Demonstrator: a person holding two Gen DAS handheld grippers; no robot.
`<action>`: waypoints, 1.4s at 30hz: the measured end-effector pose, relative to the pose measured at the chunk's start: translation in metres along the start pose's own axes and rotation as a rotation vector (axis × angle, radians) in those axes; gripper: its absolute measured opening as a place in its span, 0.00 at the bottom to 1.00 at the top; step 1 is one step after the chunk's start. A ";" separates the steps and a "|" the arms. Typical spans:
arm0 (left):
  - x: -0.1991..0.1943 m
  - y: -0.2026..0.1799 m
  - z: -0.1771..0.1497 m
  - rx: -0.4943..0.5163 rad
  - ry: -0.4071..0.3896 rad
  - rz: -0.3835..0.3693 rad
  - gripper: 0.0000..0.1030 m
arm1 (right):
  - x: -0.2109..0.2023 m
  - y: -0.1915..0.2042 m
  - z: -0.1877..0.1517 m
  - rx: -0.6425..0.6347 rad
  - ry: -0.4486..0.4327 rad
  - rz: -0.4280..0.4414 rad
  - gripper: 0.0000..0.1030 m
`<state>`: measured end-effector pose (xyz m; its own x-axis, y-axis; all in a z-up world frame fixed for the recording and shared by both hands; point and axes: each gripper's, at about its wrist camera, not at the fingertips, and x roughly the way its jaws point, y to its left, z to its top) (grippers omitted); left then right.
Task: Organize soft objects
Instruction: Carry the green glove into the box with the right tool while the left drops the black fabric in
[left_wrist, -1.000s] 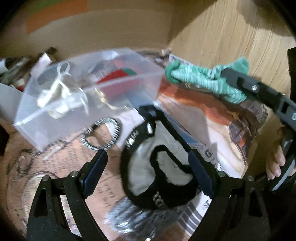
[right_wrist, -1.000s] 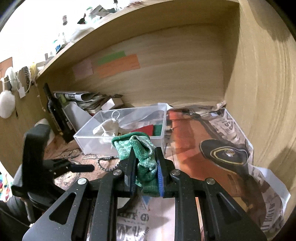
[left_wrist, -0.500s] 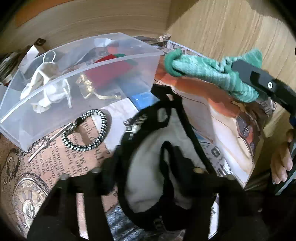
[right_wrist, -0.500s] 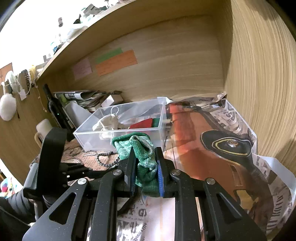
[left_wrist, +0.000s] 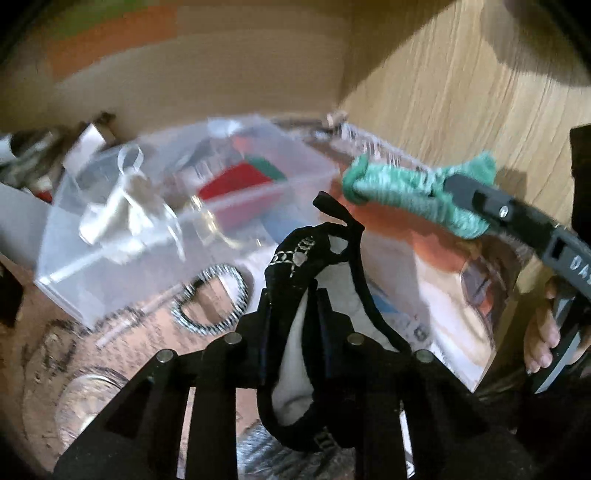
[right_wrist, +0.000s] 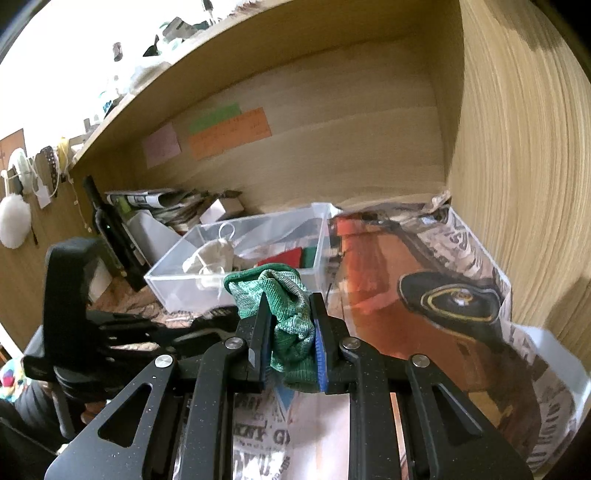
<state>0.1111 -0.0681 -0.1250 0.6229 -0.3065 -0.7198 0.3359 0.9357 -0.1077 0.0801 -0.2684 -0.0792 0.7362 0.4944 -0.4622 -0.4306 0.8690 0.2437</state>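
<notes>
My left gripper (left_wrist: 295, 295) is shut on a black-and-grey fabric mask (left_wrist: 317, 258) and holds it lifted above the newspaper. My right gripper (right_wrist: 290, 314) is shut on a green knitted sock (right_wrist: 280, 295); the sock also shows in the left wrist view (left_wrist: 406, 192), held in the air to the right of the clear plastic box (left_wrist: 166, 258). The box (right_wrist: 173, 291) holds a white fabric pouch (right_wrist: 210, 260) and red and green felt pieces (right_wrist: 288, 254). The left gripper appears as a dark shape at the left of the right wrist view (right_wrist: 122, 328).
A black-and-white hair tie (left_wrist: 210, 302) lies on the newspaper (right_wrist: 424, 258) in front of the box. A grey fluffy item (left_wrist: 266, 443) lies under my left gripper. A wooden side wall (right_wrist: 517, 166) stands on the right. A dark bottle (right_wrist: 107, 225) and papers stand behind the box.
My left gripper has closed on the mask and lifted it off the newspaper. My right gripper keeps holding the green sock and has shifted only slightly.
</notes>
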 end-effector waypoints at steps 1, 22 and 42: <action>-0.005 0.001 0.003 -0.004 -0.017 0.006 0.20 | 0.000 0.001 0.003 -0.004 -0.008 0.000 0.17; -0.066 0.081 0.065 -0.109 -0.275 0.227 0.20 | 0.045 0.035 0.061 -0.125 -0.076 0.011 0.17; 0.011 0.124 0.070 -0.163 -0.109 0.270 0.21 | 0.150 0.056 0.056 -0.211 0.113 -0.035 0.17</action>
<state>0.2097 0.0324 -0.0985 0.7487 -0.0518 -0.6609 0.0360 0.9986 -0.0375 0.1959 -0.1448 -0.0872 0.6943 0.4487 -0.5627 -0.5144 0.8562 0.0480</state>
